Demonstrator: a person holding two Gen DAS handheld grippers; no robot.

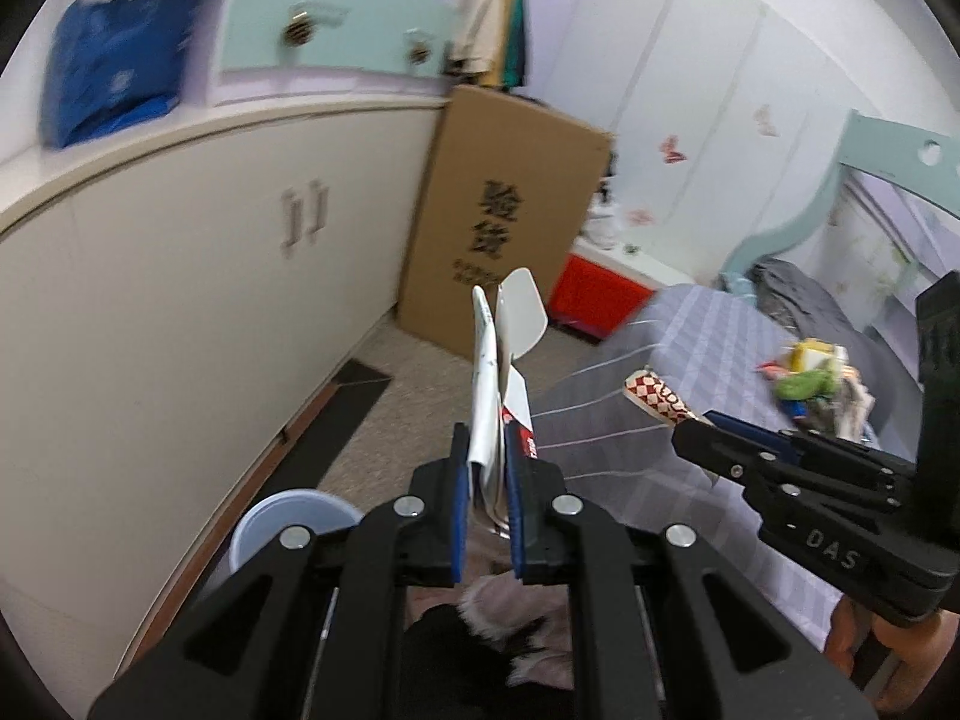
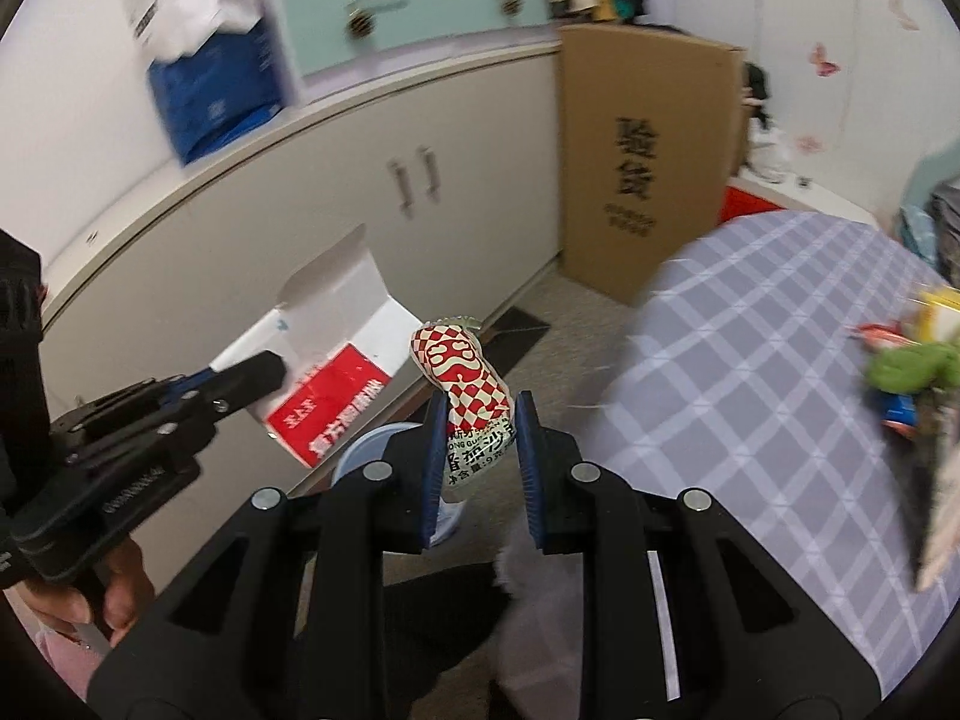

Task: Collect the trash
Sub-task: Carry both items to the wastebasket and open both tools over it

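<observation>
**Both grippers carry trash beside the bed**

On the left, a pale blue bin (image 1: 282, 525) stands on the floor against the white cabinet (image 1: 180, 276). The left gripper (image 1: 487, 498) is clamped on a flattened white and red carton (image 1: 498, 372), held upright. The right gripper (image 2: 482, 456) grips a red-and-white checkered sauce packet (image 2: 465, 372). Further right, more wrappers (image 2: 912, 360) lie on the checked bedspread (image 2: 750, 360).

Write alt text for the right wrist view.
The right gripper holds a red-and-white checkered sauce packet above a pale blue bin. At left, the left gripper grips a flattened red-and-white carton; a checked bedspread fills the right.
</observation>
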